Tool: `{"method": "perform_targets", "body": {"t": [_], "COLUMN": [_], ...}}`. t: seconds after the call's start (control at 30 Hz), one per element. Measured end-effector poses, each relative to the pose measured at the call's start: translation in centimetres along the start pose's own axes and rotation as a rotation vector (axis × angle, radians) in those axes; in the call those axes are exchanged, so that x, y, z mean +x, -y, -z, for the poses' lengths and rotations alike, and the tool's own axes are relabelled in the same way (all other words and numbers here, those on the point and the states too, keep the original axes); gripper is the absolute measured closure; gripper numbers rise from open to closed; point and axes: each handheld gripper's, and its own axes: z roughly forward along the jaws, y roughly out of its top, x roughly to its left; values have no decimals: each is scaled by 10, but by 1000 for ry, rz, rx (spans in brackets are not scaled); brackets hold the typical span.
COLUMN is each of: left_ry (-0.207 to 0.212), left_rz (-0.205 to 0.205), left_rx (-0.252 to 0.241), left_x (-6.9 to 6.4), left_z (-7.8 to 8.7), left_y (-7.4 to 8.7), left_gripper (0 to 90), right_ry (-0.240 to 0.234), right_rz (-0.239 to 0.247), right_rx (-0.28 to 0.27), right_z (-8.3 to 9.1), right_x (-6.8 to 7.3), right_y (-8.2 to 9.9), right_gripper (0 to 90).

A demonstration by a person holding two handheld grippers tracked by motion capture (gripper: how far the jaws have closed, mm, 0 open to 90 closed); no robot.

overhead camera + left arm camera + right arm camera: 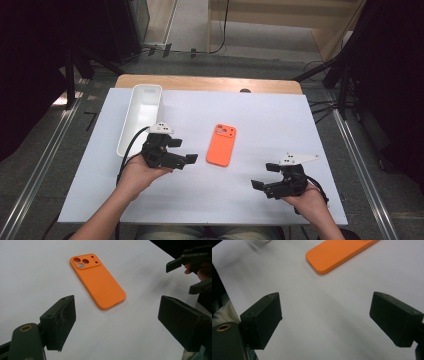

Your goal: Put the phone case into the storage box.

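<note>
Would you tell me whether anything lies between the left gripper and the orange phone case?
Nothing does: in the left gripper view, bare white table surface separates the open left gripper from the orange phone case; the high view agrees.

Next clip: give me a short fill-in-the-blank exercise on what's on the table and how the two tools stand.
1. The phone case lying on the white table is ____ in colour.
2. The case lies with its camera cutouts facing ____.
3. The left tool and the right tool both have their jaws ____, with nothing between them.
4. The white tray stands on the ____ side of the case in the high view.

Missing words: orange; up; open; left
</note>
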Motion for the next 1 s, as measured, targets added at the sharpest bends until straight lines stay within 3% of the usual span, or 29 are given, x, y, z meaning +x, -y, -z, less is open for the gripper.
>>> {"method": "perform_targets", "body": {"t": [0.67,1.0], "left_ry": [-44,-43], "left_rz": [5,26], "left_rx": [18,8], "left_x": [5,6], "left_z": [-31,-46], "left_y": [-20,-29], "left_gripper": [145,149], "right_ry": [-1,-12], "right_rz": [4,2], "right_rx": [6,8], "right_z": [0,0], "right_x": [0,1], "right_y": [0,0], "right_gripper": [96,96]}}
